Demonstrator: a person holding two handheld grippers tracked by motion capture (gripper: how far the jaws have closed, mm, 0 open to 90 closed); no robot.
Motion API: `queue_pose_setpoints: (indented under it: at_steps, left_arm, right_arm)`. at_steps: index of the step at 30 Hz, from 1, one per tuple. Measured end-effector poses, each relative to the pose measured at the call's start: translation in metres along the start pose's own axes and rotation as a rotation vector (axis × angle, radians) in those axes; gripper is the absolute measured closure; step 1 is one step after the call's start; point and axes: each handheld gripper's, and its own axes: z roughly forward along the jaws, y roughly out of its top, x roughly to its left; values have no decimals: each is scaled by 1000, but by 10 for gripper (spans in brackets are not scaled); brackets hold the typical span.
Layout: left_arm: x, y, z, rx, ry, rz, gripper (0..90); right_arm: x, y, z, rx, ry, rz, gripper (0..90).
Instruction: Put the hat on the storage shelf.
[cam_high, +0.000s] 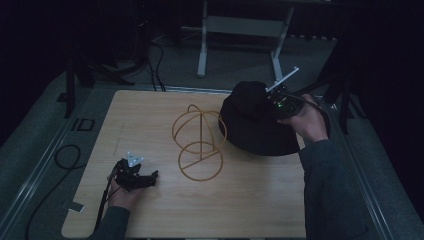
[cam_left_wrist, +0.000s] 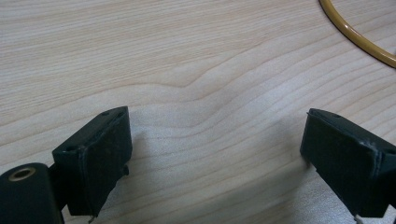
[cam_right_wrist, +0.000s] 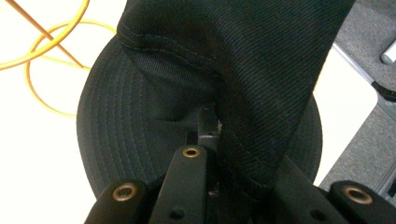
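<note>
Here wire stand (cam_high: 199, 141) beside black hat (cam_high: 255, 125)

A pale wooden rectangular table (cam_high: 150, 120) carries a black fabric brimmed hat (cam_high: 250, 125) near its far right edge, and just beside the hat, toward the middle, a yellow wire-hoop stand (cam_high: 199, 142).

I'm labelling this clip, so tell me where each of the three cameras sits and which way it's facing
High view: above the person's side, looking forward and down on the table; both forearms enter from the bottom, left gripper and right gripper included.
Left gripper view: rides the left gripper, looking down at bare wood; its jaws stand wide apart.
Right gripper view: rides the right gripper, jaws pinching the black hat.
Shared: the yellow wire stand appears in all three.
</note>
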Motion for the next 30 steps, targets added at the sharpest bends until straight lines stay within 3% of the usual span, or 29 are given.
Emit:
queue_pose_setpoints:
  at_steps: [30]
  left_arm:
    - [0, 0, 0, 1, 0, 3, 94]
  right_arm:
    - [-4, 4, -32, -61, -14, -1, 881]
